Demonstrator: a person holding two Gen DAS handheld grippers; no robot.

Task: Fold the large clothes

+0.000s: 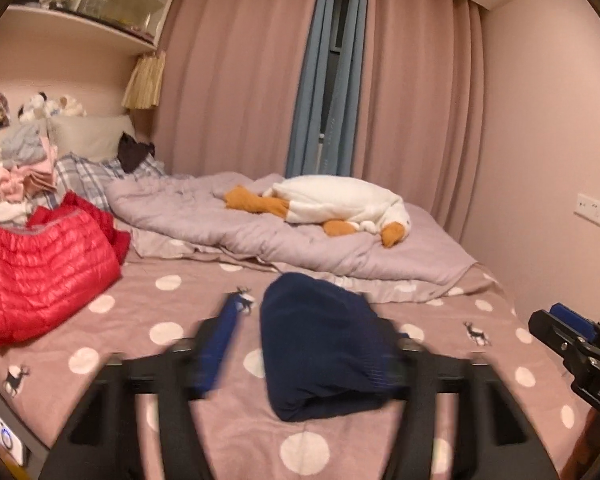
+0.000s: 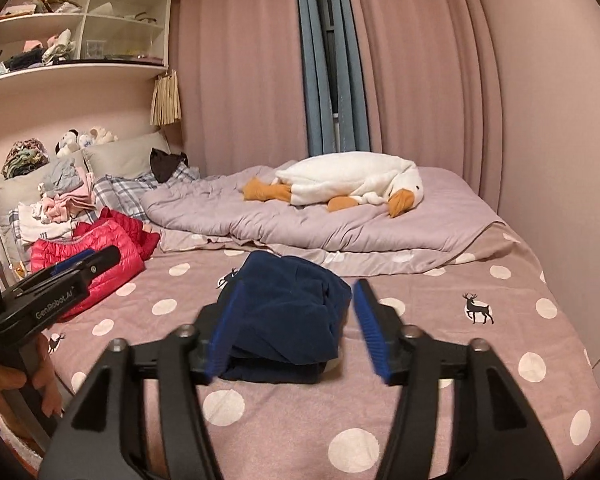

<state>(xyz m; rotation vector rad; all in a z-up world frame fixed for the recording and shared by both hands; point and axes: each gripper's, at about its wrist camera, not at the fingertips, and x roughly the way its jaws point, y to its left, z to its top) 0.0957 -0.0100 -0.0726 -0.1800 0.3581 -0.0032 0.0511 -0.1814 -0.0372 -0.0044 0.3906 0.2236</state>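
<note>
- Navy garment (image 2: 284, 316) sits folded into a compact bundle on the polka-dot bed sheet (image 2: 440, 360), near the bed's front edge, well apart from the red puffer jacket (image 2: 100, 264) over on the left.
- My right claw (image 2: 296, 328) is released: blue pads spread wide, straddling the bundle from the near side. Can't tell whether the left pad touches the cloth; the right pad is clear of it.
- My left claw (image 1: 312, 344) is motion-blurred. The left pad looks spread away from the bundle (image 1: 324, 344), and the bundle hides the far finger. It reads as released with nothing gripped, but low confidence.
- Handling guess: soft knit or fleece, light, no stiffness. It will sag and unfold if lifted from one layer only. Not slippery, not fragile.
- Grip plan: pinch through all layers at the thick folded edge facing me, one claw per near corner, so the stack stays together.
- Red puffer looks like the next large item: bulky, slick shell, springy fill. Take it at seams or hem, not mid-panel.
- Lilac duvet (image 2: 300, 216) and goose plush (image 2: 348, 180) are further back, out of the work zone.
</note>
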